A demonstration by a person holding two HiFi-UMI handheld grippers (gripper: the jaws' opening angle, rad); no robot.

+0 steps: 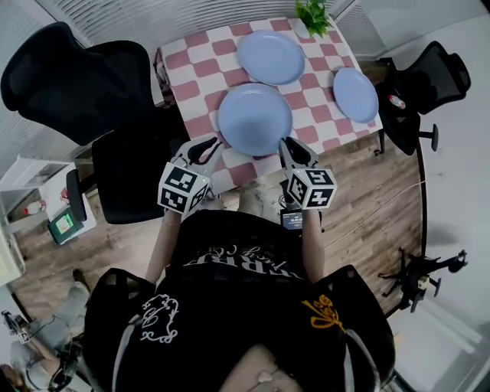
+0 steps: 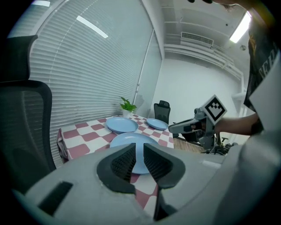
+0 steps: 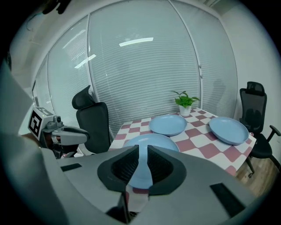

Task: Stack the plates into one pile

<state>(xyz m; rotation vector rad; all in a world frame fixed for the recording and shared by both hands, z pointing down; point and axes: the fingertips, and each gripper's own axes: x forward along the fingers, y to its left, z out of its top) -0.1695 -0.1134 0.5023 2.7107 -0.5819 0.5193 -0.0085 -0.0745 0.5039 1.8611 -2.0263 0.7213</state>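
On the table: three light-blue plates lie apart, none stacked, on the red-and-white checked table (image 1: 191,73).
Near plate (image 1: 255,119): at the table's near edge, just beyond the tips of both grippers and between them.
Far plate (image 1: 270,57): past the near one, close to a potted plant (image 1: 312,14) at the far edge.
Right plate (image 1: 355,94): by the table's right edge, well apart from both grippers.
Left gripper (image 1: 210,144): jaws closed together with nothing in them. Its tips are by the near plate's near-left rim, and I cannot tell whether they touch it.
Right gripper (image 1: 289,145): jaws likewise closed and empty, tips by the same plate's near-right rim.
Chairs: a black office chair (image 1: 76,76) left of the table, another (image 1: 425,80) to its right.
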